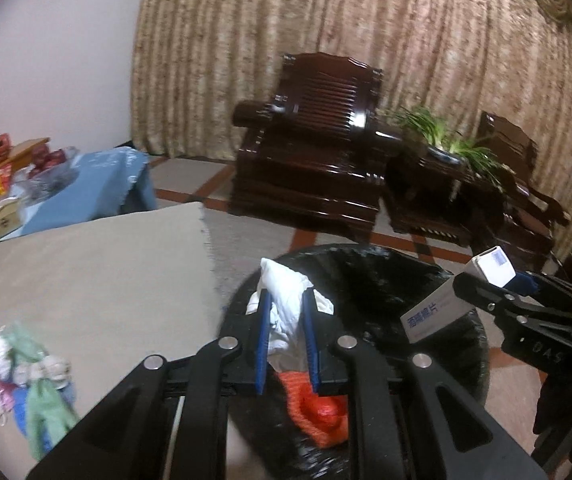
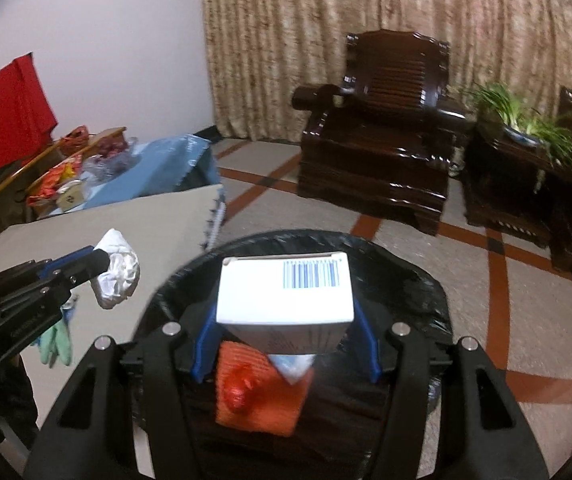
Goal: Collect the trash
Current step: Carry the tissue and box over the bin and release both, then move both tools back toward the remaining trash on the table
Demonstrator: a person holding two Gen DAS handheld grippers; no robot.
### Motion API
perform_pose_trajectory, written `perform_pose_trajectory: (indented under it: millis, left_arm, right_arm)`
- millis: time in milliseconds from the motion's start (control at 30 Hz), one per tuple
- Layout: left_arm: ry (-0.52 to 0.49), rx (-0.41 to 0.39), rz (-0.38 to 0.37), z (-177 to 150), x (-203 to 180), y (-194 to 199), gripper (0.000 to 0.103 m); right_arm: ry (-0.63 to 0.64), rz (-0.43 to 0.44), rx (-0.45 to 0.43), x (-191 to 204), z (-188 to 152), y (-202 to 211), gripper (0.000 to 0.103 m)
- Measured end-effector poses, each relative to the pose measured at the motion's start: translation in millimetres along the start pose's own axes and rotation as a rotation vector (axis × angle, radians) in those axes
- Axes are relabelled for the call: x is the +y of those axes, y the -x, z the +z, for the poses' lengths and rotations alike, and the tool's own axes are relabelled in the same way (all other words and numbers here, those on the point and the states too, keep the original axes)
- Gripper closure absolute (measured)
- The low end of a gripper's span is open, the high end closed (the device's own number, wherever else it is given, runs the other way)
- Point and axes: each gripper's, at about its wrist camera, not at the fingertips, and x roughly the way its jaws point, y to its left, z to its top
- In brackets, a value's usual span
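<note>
Two grips: left gripper [image 1: 286, 300] pinches crumpled tissue [image 1: 282, 284], soft, light; right gripper [image 2: 284, 312] clamps white box [image 2: 286, 292], stiff.
Bin [image 2: 406, 276]: below both.

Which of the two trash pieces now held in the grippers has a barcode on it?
The white box in the right gripper, held over the black-lined bin. The left gripper holds crumpled white paper, with no print showing.
</note>
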Motion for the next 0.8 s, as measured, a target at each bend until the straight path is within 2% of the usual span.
perform_pose_trajectory:
  millis: [100,167,200,233,367,433,533,700,800]
  left_arm:
    - [-0.010,0.026,-0.045,0.4,-12.0,-13.5,0.084]
    - [-0.001,0.042,-0.080,-0.2,-14.5,-19.2,0.067]
    - [0.010,0.053,-0.094,-0.6,-13.7,-20.8,0.048]
    - [0.026,0.056,-0.100,-1.8,-11.4,-21.1,0.038]
    - [0.037,0.058,-0.070,-5.1,-0.7,-16.4,0.029]
    - [0.050,0.044,-0.025,-7.2,10.3,-8.9,0.015]
    - [0.062,0.028,0.046,-10.8,28.7,4.0,0.006]
    - [0.080,0.026,0.176,-18.9,58.7,24.1,0.006]
    - [0.096,0.021,0.224,-26.4,75.8,38.3,0.006]
  right_arm:
    - [-0.015,-0.026,0.015,-12.3,-5.7,-5.1,0.047]
    - [-0.017,-0.043,0.032,-17.0,-9.9,-7.7,0.043]
    - [-0.019,-0.059,0.036,-20.5,-11.6,-8.5,0.036]
    - [-0.021,-0.072,0.034,-21.0,-12.4,-7.8,0.025]
    - [-0.024,-0.101,0.020,-22.8,-15.1,-5.7,0.011]
    - [-0.033,-0.102,0.018,-21.5,-15.9,-4.6,0.009]
    - [-0.048,-0.099,0.016,-18.3,-16.2,-2.6,0.005]
    - [-0.035,-0.100,0.031,-0.7,-12.0,-4.6,0.005]
    - [-0.021,-0.078,0.029,14.0,-8.7,-6.4,0.005]
